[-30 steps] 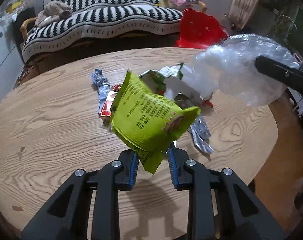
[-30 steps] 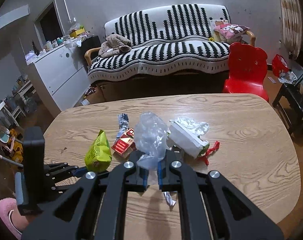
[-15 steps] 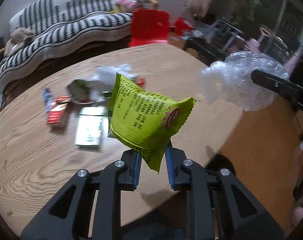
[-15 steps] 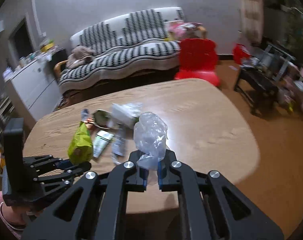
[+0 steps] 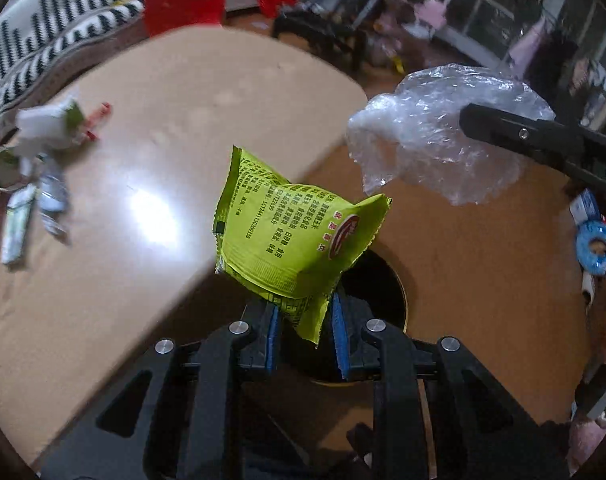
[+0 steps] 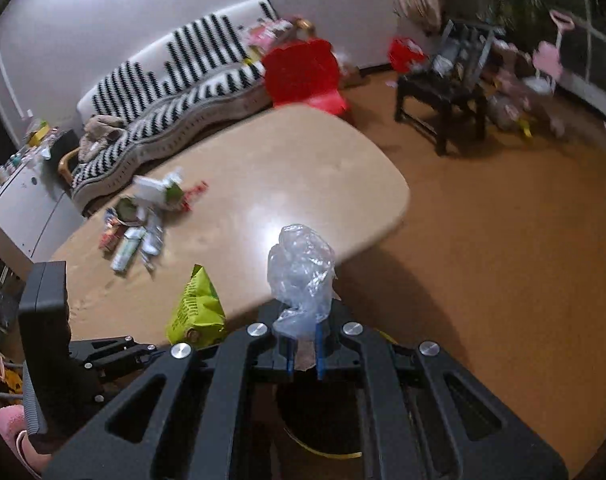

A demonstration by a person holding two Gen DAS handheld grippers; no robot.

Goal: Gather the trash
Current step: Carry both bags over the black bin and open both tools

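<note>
My left gripper (image 5: pixel 305 330) is shut on a green snack packet (image 5: pixel 295 236), held past the table's edge above a dark round bin (image 5: pixel 379 292) on the floor. My right gripper (image 6: pixel 303 354) is shut on a crumpled clear plastic bag (image 6: pixel 301 272), also off the table, over the bin's dark opening (image 6: pixel 319 420). The bag also shows in the left wrist view (image 5: pixel 443 144), to the right of the packet. The packet shows in the right wrist view (image 6: pixel 197 312) at lower left. Several wrappers (image 6: pixel 143 220) lie on the wooden table (image 6: pixel 263 184).
A striped sofa (image 6: pixel 175 92) and a red child's chair (image 6: pixel 303 76) stand behind the table. A black stool (image 6: pixel 443 100) and toys sit on the brown floor to the right. A white cabinet (image 6: pixel 19 208) stands at left.
Both grippers have swung right, off the table, carrying the packet and the bag. The bin now shows under them. The wrappers on the table have slid to the left of view.
</note>
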